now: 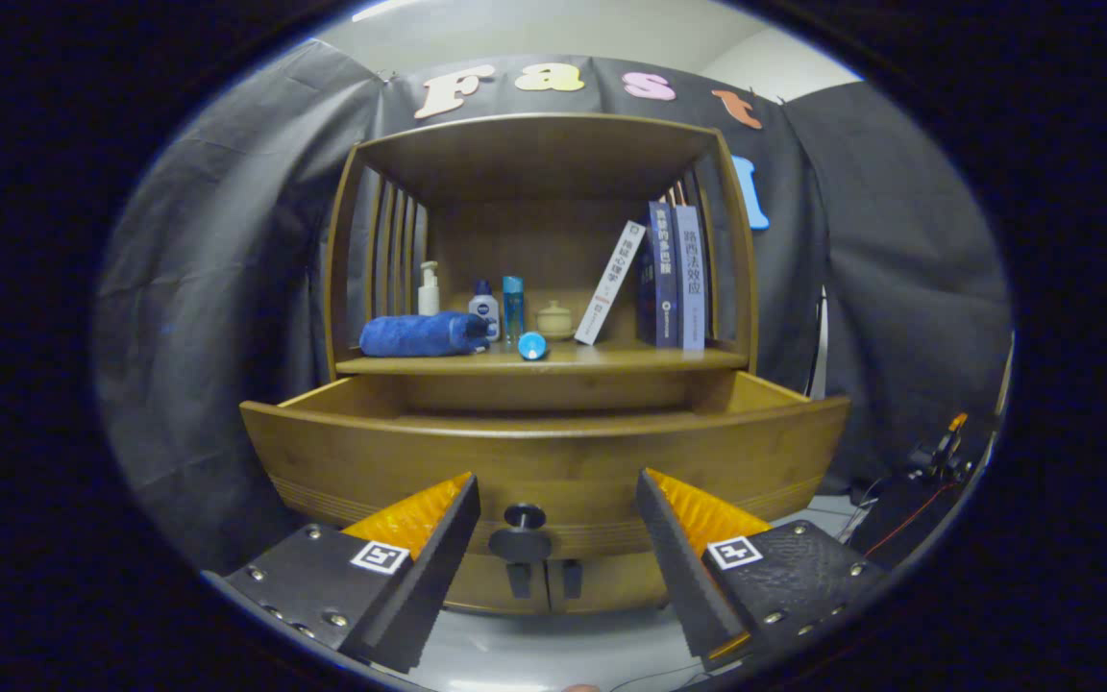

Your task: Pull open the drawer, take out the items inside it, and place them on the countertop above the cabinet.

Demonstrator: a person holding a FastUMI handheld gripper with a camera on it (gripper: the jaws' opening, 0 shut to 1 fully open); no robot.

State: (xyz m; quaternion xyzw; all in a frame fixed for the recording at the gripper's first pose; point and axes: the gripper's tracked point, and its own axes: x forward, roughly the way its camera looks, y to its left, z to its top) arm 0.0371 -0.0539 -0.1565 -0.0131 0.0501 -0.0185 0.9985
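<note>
Ahead of the spread, empty gripper (558, 524), the curved brown wooden drawer (544, 461) stands pulled open — first step apparently done; its contents are hidden, so unloading onto the wooden countertop (611, 359) likely remains.

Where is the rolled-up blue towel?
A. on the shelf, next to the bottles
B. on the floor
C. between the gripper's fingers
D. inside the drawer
A: the blue towel lies on the shelf beside the bottles, above the pulled-out drawer; the gripper is open, holding nothing.
</note>
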